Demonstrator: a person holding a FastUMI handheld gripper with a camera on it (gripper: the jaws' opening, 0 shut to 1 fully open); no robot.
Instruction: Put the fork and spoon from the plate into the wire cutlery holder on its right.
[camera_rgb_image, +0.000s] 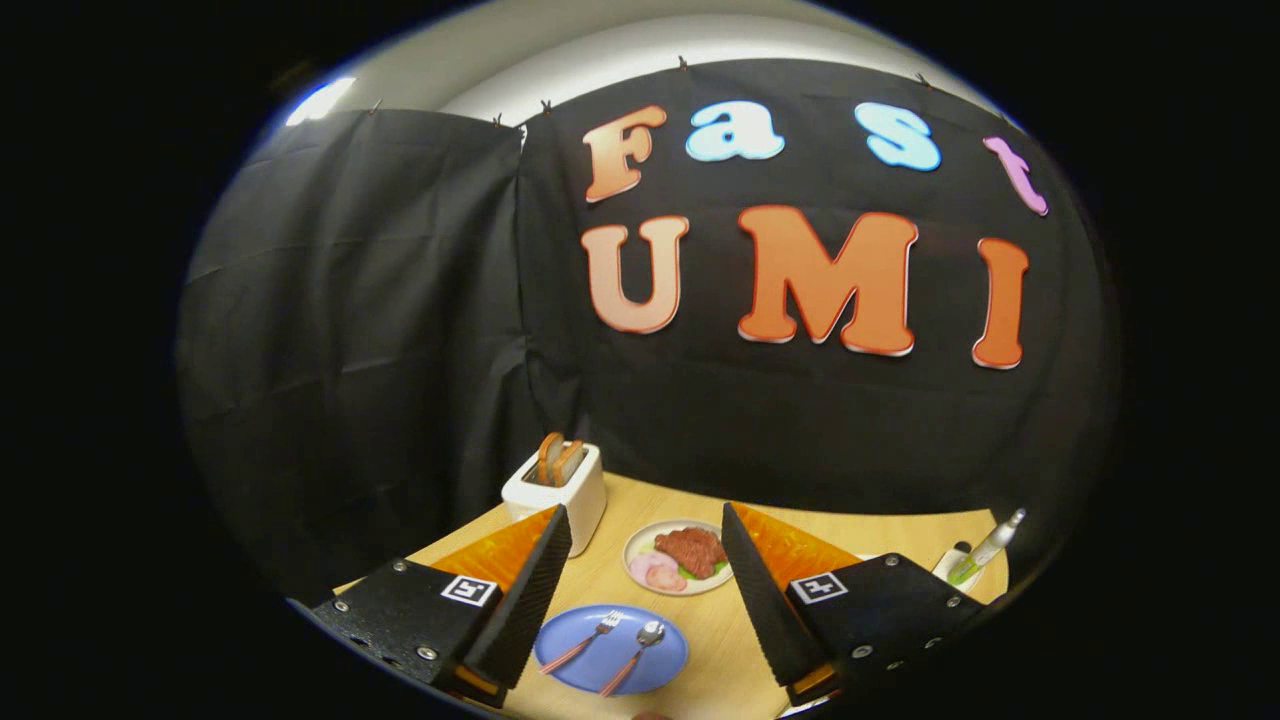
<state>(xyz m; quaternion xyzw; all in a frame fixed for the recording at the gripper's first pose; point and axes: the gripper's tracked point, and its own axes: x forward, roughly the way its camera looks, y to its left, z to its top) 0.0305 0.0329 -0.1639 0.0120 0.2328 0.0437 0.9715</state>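
A blue plate (650, 668) lies on the wooden table between my two fingers, low and close. On it rest a fork (585, 643) and a spoon (634, 655), both with orange-red handles pointing toward me and metal heads pointing away. My gripper (645, 520) hangs well above the table, open wide, with nothing between its fingers. The wire cutlery holder cannot be made out; the right finger covers the table to the right of the plate.
A white toaster (558, 490) with two toast slices stands beyond the left finger. A small plate of food (678, 556) sits beyond the blue plate. A white stand holding a green-and-silver utensil (982, 553) is at the far right.
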